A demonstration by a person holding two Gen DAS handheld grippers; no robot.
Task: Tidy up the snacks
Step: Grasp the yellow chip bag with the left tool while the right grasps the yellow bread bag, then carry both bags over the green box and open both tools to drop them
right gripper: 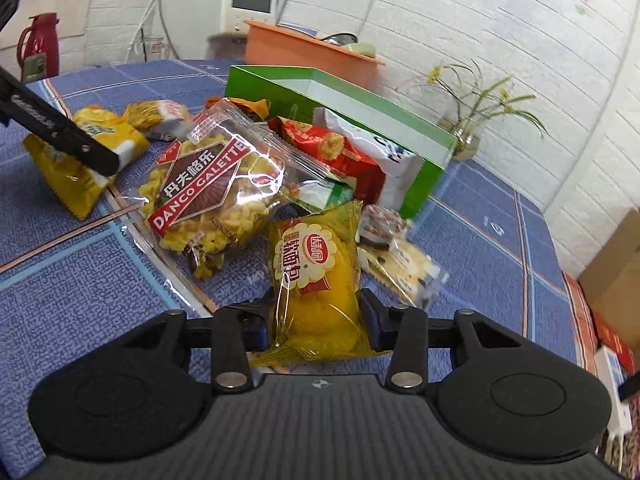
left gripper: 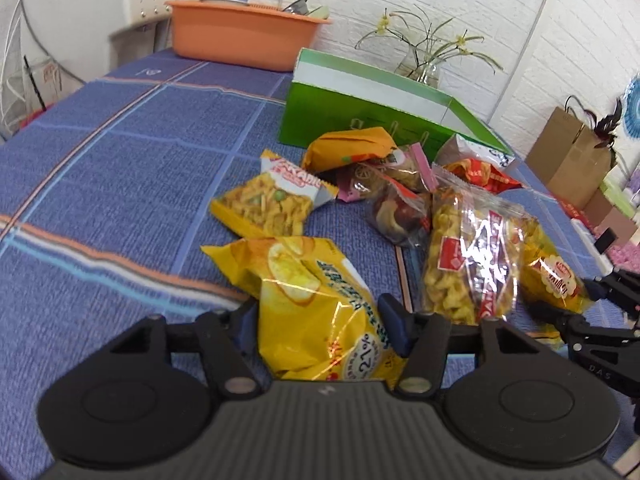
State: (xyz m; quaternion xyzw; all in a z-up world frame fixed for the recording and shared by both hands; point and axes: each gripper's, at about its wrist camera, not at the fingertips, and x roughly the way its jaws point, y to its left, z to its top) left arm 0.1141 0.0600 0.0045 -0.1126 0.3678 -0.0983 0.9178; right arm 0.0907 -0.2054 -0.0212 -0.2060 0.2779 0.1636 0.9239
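Straddling a yellow chip bag (left gripper: 316, 312) low in frame, the left claw (left gripper: 318, 320) is closing on it; the right claw (right gripper: 316, 320) is gripping a yellow bread packet (right gripper: 316, 280), long axis pointing ahead toward the green box (right gripper: 340, 100) at upper centre, across the tabletop (right gripper: 500, 240).

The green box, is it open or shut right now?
Open. The green box has no lid on top, and its white inner walls show in both views.

Two grippers: the left gripper (left gripper: 320, 316) has one yellow chip bag (left gripper: 316, 304) between its fingers, and the right gripper (right gripper: 316, 320) one yellow bread packet (right gripper: 316, 280). Ahead of the fingers stand one green box (left gripper: 360, 120), one orange basin (left gripper: 240, 36) and one flower vase (right gripper: 466, 136).
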